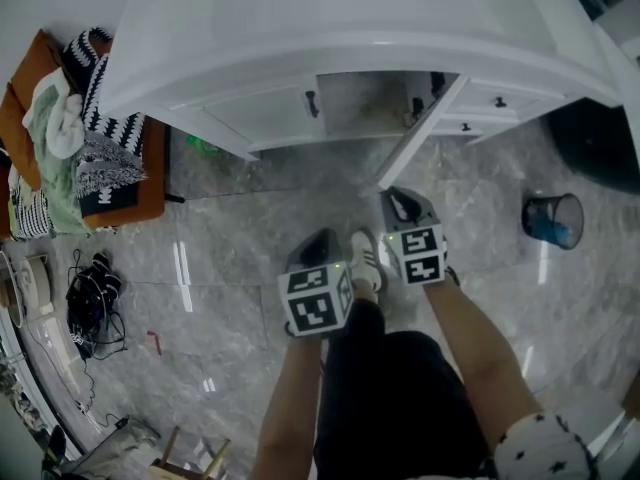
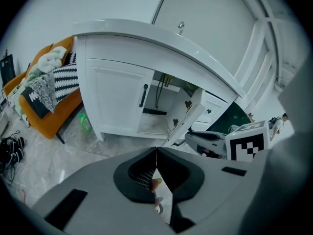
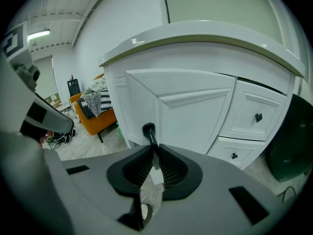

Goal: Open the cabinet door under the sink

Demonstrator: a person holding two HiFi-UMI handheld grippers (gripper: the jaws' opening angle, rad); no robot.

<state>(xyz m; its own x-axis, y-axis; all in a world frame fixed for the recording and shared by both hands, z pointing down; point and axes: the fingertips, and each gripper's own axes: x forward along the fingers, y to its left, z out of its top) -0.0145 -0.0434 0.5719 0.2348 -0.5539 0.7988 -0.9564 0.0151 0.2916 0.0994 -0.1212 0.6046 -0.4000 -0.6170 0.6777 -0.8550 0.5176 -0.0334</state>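
The white sink cabinet point(image 1: 225, 103) stands ahead of me. Its left door point(image 2: 117, 102) is closed, with a black handle point(image 1: 311, 103). The right door point(image 1: 425, 128) stands swung out towards me, so the inside of the cabinet point(image 2: 159, 109) shows. My right gripper point(image 1: 400, 203) is at that door, shut on its black handle point(image 3: 148, 130), which runs in between the jaw tips in the right gripper view. My left gripper point(image 1: 322, 240) hangs lower left of it, away from the cabinet. It is shut with nothing between its fingers point(image 2: 152, 161).
Two drawers with black knobs point(image 3: 258, 117) sit right of the open door. A dark waste bin point(image 1: 553, 218) stands on the grey floor at right. At left are an orange bench piled with clothes point(image 1: 60, 138), a green bottle point(image 1: 205, 146) and cables point(image 1: 92, 303). My shoe point(image 1: 365, 258) is between the grippers.
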